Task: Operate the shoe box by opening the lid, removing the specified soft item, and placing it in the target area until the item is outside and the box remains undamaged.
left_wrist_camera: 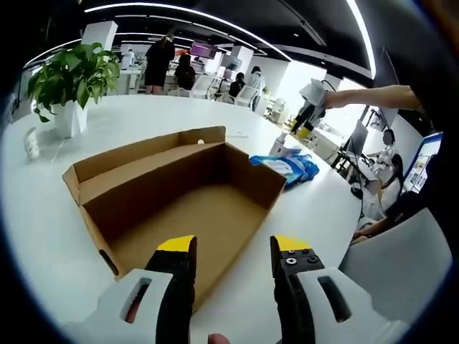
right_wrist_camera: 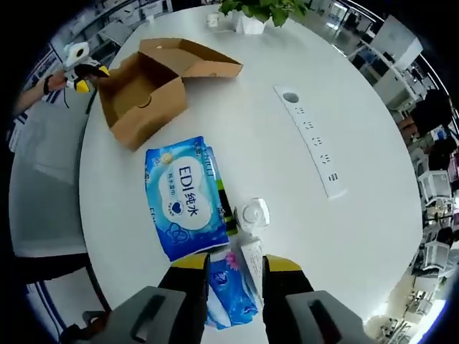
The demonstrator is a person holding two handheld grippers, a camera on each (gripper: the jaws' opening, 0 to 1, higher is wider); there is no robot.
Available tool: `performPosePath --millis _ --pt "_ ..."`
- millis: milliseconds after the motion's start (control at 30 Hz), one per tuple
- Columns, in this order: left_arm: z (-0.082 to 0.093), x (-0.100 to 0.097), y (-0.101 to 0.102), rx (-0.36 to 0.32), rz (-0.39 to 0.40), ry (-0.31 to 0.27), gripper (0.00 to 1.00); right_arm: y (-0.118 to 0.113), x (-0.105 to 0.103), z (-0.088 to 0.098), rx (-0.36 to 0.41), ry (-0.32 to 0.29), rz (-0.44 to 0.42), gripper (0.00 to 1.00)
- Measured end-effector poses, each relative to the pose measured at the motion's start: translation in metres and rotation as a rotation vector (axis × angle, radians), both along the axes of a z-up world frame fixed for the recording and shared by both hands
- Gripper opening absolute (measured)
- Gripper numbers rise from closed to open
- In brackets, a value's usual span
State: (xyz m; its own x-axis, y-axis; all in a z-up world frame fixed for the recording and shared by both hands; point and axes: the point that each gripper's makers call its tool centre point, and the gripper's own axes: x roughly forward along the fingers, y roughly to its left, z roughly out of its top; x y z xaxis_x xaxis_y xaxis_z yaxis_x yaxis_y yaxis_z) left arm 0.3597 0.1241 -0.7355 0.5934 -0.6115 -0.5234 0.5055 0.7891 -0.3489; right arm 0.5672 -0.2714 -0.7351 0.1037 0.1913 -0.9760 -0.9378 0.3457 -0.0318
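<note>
The brown cardboard shoe box (left_wrist_camera: 193, 201) lies on the white round table (left_wrist_camera: 129, 122), its lid (left_wrist_camera: 143, 154) folded back and its inside bare. My left gripper (left_wrist_camera: 233, 247) is open, hovering over the box's near edge. A blue soft wipes pack (right_wrist_camera: 183, 197) lies on the table outside the box (right_wrist_camera: 140, 89), and shows beyond the box as the blue pack (left_wrist_camera: 287, 166). My right gripper (right_wrist_camera: 235, 264) is open high above the table, with a smaller blue packet (right_wrist_camera: 229, 290) seen between its jaws. The right gripper (left_wrist_camera: 310, 107) hangs above the packs.
A white bottle cap (right_wrist_camera: 252, 213) and a white tube (right_wrist_camera: 252, 259) lie beside the packs. A white power strip (right_wrist_camera: 312, 140) crosses the table. A potted plant (left_wrist_camera: 72, 79) stands at the far side. A grey chair (left_wrist_camera: 401, 258) is at the table's edge. People are in the background.
</note>
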Motion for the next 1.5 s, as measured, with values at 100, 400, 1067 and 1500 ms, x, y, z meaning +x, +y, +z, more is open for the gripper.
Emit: performPosePath --millis 100,400,1067,1500 --pt "0.003 0.002 0.0 -0.016 0.007 -0.005 0.42 0.0 -0.009 0.002 0.048 0.009 -0.064 0.26" --pt "0.004 -0.004 0.005 -0.026 0.004 -0.002 0.41 -0.005 -0.035 0.005 0.174 0.026 -0.244 0.25" --pt "0.019 -0.002 0.03 -0.06 0.063 -0.035 0.42 0.025 -0.064 0.025 0.524 -0.001 -0.58 0.26" --pt "0.022 0.002 0.063 -0.099 0.17 -0.039 0.41 0.057 -0.087 0.036 0.727 0.024 -0.711 0.28"
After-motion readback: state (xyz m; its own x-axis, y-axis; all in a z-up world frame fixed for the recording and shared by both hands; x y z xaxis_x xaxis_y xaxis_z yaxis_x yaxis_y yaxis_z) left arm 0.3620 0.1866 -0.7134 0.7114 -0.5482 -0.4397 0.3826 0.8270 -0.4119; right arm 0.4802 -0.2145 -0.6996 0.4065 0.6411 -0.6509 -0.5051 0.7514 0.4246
